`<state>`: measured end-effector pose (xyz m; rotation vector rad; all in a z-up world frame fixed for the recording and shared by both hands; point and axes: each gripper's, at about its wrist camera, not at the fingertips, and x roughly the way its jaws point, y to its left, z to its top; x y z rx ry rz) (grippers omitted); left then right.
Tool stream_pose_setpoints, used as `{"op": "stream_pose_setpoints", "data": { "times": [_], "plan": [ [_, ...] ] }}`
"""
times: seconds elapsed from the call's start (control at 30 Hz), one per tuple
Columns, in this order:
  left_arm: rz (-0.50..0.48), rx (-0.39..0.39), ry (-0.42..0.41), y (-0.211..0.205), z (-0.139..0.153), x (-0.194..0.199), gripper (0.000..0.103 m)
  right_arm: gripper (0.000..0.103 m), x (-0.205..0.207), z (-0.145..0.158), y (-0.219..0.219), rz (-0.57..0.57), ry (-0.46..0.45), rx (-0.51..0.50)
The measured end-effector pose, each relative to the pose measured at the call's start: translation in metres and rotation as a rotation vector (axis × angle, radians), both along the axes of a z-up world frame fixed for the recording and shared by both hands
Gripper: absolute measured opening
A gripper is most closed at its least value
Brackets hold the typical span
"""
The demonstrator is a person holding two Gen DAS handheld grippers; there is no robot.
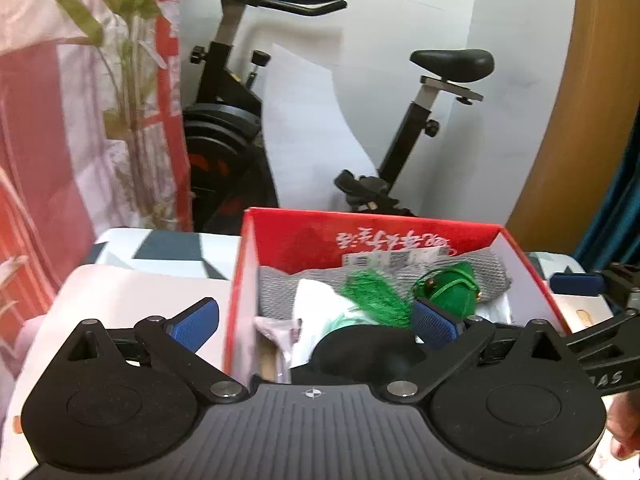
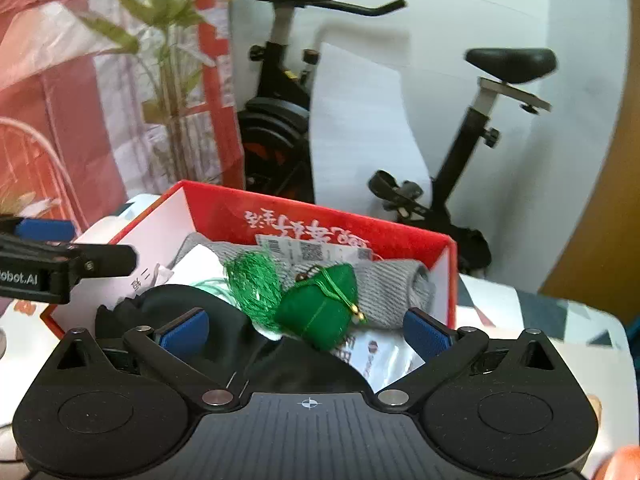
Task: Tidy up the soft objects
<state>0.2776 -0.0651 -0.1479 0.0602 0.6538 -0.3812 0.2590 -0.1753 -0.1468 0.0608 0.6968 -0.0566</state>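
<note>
The left gripper (image 1: 316,322) has its blue fingers (image 1: 194,328) spread wide, nothing between them; the right gripper (image 2: 306,330) stands just as wide, also empty; both hover at the near edge of the red box (image 1: 372,236) on the bench (image 2: 532,312); inside lie a green pouch (image 2: 320,312) with a green tassel (image 2: 254,286), resting on a grey knitted cloth (image 2: 396,284) beside a black soft thing (image 2: 224,320); behind the box stands an exercise bike (image 1: 404,128).

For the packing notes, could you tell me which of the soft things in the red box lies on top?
The green pouch with its green tassel: it rests over the grey knit cloth and black fabric, which lie under it.
</note>
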Motion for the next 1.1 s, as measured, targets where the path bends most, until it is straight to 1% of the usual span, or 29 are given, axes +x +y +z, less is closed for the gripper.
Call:
{"op": "stream_pose_setpoints", "data": {
  "times": [0.17,0.37,0.47,0.63,0.8,1.1],
  "plan": [
    [0.039,0.059,-0.047,0.005,0.007,-0.015,0.103,0.103,-0.015,0.004,0.004,-0.058,0.005,-0.012],
    [0.085,0.130,-0.103,0.005,0.020,-0.034,0.103,0.103,-0.038,0.019,0.010,-0.098,-0.049,0.016],
    [0.106,0.144,-0.144,0.005,0.032,-0.047,0.103,0.103,-0.051,0.030,0.013,-0.109,-0.078,0.013],
    [0.134,0.131,-0.169,0.013,0.056,-0.070,0.103,0.103,-0.079,0.056,0.018,-0.145,-0.140,0.022],
    [0.161,0.102,-0.202,0.024,0.087,-0.099,0.103,0.103,-0.113,0.089,0.026,-0.165,-0.235,0.026],
    [0.190,0.050,-0.322,0.040,0.140,-0.171,0.103,0.103,-0.183,0.138,0.044,-0.168,-0.376,-0.028]
  ]
}}
